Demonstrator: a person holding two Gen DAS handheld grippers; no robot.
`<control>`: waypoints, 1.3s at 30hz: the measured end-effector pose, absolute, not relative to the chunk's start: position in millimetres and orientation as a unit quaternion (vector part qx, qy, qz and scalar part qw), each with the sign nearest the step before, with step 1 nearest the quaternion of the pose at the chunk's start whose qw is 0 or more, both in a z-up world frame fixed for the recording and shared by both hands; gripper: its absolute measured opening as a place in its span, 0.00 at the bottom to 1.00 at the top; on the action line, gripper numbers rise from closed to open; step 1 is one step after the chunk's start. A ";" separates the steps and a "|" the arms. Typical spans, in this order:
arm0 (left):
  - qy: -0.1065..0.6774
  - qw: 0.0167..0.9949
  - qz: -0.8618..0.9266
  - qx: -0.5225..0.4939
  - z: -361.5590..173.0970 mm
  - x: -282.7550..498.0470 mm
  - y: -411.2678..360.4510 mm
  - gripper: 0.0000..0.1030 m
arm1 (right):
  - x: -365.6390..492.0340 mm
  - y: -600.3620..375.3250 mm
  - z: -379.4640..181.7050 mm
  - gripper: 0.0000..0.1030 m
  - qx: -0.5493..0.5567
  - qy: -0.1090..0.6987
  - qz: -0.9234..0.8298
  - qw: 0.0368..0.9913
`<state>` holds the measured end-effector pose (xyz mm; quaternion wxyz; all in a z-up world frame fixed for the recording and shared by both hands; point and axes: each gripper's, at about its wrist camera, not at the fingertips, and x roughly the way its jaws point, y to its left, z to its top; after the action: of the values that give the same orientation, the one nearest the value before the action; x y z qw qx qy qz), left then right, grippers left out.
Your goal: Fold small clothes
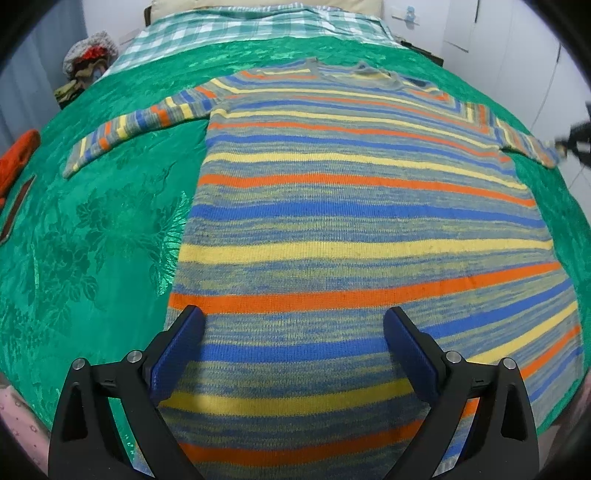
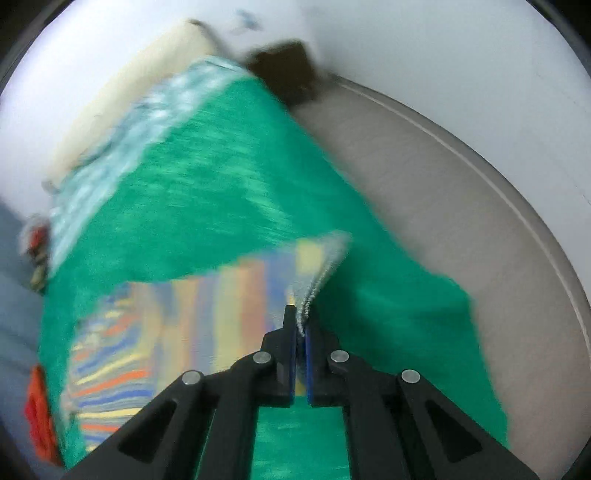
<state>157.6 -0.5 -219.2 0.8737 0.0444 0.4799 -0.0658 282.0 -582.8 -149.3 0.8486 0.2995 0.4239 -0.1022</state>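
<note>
I have the striped sweater (image 1: pixel 354 229) spread flat and face up on the green bedspread (image 1: pixel 96 236), and I place everything else against that sweater. Its hem lies nearest my left gripper (image 1: pixel 293 332), its neckline at the far end towards the checked sheet (image 1: pixel 236 27). The left sleeve (image 1: pixel 136 133) stretches straight out from the body across the green cloth, so that side is ready to be folded in.

My left gripper hangs over the hem end with its jaws wide apart and nothing between them. I judge I am keeping it there to be ready to pin or pick up the lower body once the sleeve comes across.

My right gripper (image 2: pixel 301 328) is clamped tight on the knit edge of the right sleeve (image 2: pixel 314 280), at the sweater's far right side. The cuff rises out from between the blue pads (image 2: pixel 309 354), lifted clear of the bedspread, while the rest of the sleeve trails back to the body. The right wrist view is badly smeared, so I can only say it looks like the cuff end rather than mid-sleeve; the left view agrees, showing a dark gripper at that sleeve's tip. A grip at the tip lets the whole sleeve follow when carried over the chest.

An orange garment (image 1: pixel 16 158) lies beyond the left sleeve, at the bedspread's edge.
</note>
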 end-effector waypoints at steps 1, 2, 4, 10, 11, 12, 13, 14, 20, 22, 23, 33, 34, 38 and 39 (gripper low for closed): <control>0.480 0.874 -0.066 0.039 -218.4 158.1 0.4 0.96 | 285.7 -571.0 -133.3 0.03 0.294 0.412 -0.080 0.859; 0.481 0.874 -0.067 0.033 -217.8 159.2 1.3 0.96 | 293.2 -553.3 -113.5 0.03 0.286 0.400 -0.051 0.869; 0.481 0.874 -0.069 0.023 -217.2 161.4 2.3 0.96 | 314.8 -510.9 -80.2 0.03 0.270 0.386 0.012 0.882; 0.482 0.873 -0.079 0.013 -215.8 163.0 7.5 0.95 | 393.1 -359.3 -53.9 0.08 0.250 0.387 0.181 0.869; 0.482 0.872 -0.081 0.015 -216.2 162.5 7.4 0.95 | 401.2 -343.6 -61.6 0.17 0.261 0.395 0.205 0.857; 0.481 0.872 -0.082 0.019 -216.4 162.4 6.8 0.95 | 413.0 -327.0 -74.6 0.53 0.280 0.418 0.231 0.833; 0.481 0.873 -0.082 0.025 -216.6 161.5 5.6 0.95 | 415.6 -318.3 -84.3 0.71 0.292 0.429 0.241 0.820; 0.481 0.873 -0.082 0.030 -216.7 160.8 4.4 0.95 | 416.7 -312.2 -91.9 0.71 0.298 0.431 0.245 0.816; 0.481 0.872 -0.083 0.026 -217.7 161.2 2.1 0.96 | 404.2 -346.1 -139.3 0.70 0.296 0.477 0.191 0.805; 0.484 0.871 -0.080 0.032 -220.1 162.3 0.7 0.96 | 405.4 -357.0 -175.8 0.64 0.292 0.536 0.169 0.774; 0.485 0.870 -0.079 0.036 -221.2 162.6 -0.3 0.96 | 401.9 -363.6 -195.0 0.62 0.278 0.561 0.137 0.767; 0.481 0.872 -0.087 0.033 -212.6 150.8 -2.9 0.96 | 296.0 -391.2 -177.6 0.45 0.199 0.517 0.071 0.830; 0.480 0.872 -0.090 0.034 -211.3 148.7 -5.3 0.96 | 283.6 -380.5 -175.2 0.45 0.199 0.521 0.095 0.825; 0.498 0.861 -0.099 0.042 -218.8 142.7 -13.2 0.99 | 217.3 -343.5 -186.6 0.53 0.228 0.545 0.183 0.786; 0.503 0.857 -0.098 0.057 -223.8 140.6 -16.3 0.99 | 205.5 -337.3 -198.6 0.53 0.237 0.559 0.187 0.773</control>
<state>140.6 -16.3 -223.8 0.8572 0.0570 0.5025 -0.0976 205.5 -337.3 -198.6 0.7726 0.2365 0.5588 0.1868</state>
